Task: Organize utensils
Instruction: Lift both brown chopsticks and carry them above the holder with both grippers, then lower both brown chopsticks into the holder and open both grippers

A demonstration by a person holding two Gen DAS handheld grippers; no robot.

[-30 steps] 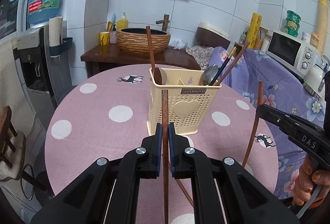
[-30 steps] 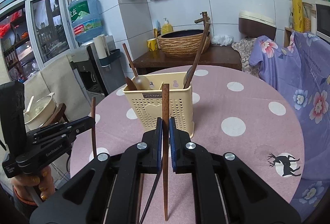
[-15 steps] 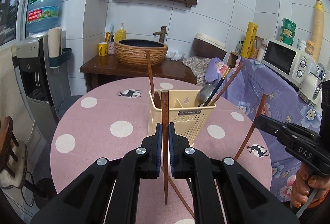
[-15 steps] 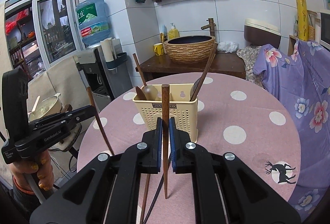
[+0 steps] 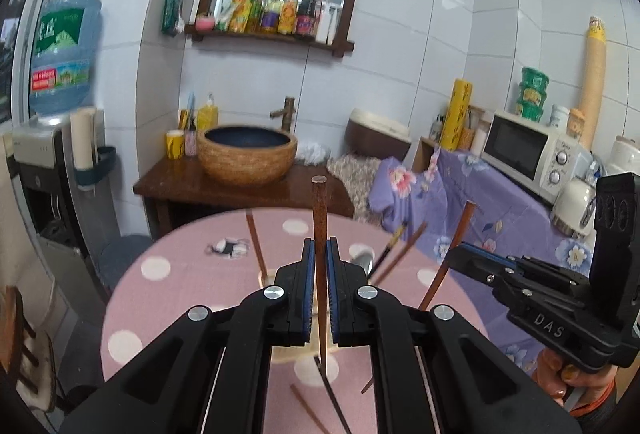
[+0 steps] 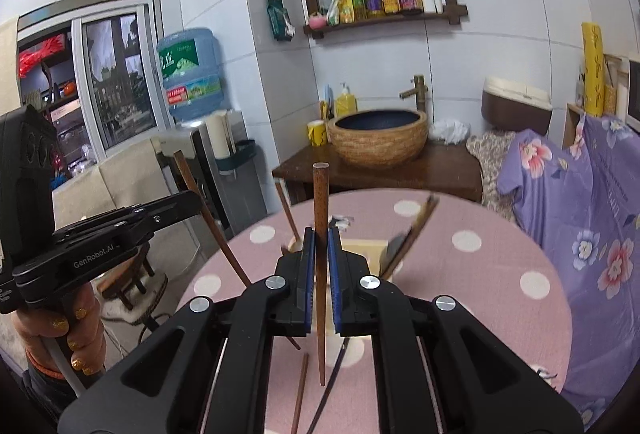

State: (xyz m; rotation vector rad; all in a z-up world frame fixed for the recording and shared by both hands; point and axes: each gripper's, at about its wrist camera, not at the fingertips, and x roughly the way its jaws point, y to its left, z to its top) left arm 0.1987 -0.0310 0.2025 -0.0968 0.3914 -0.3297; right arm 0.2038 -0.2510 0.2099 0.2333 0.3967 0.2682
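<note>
My left gripper (image 5: 319, 254) is shut on a brown wooden chopstick (image 5: 319, 218) held upright. My right gripper (image 6: 320, 246) is shut on a second wooden chopstick (image 6: 321, 202), also upright. Each gripper shows in the other's view, the right one (image 5: 464, 248) and the left one (image 6: 196, 200). Both hang above the cream utensil holder (image 6: 366, 248), which is mostly hidden behind the fingers. Spoons and chopsticks (image 5: 394, 252) stick out of it. Loose chopsticks (image 6: 300, 390) lie on the pink dotted tablecloth (image 6: 480, 294) below.
A wooden washstand with a woven basin (image 5: 248, 154) stands behind the round table. A water dispenser (image 5: 60, 74) is at the left, a microwave (image 5: 528, 150) and a purple flowered cloth (image 6: 580, 214) at the right.
Both grippers have risen with their chopsticks. The holder has dropped behind the fingers and the wall shelf now fills the upper view.
</note>
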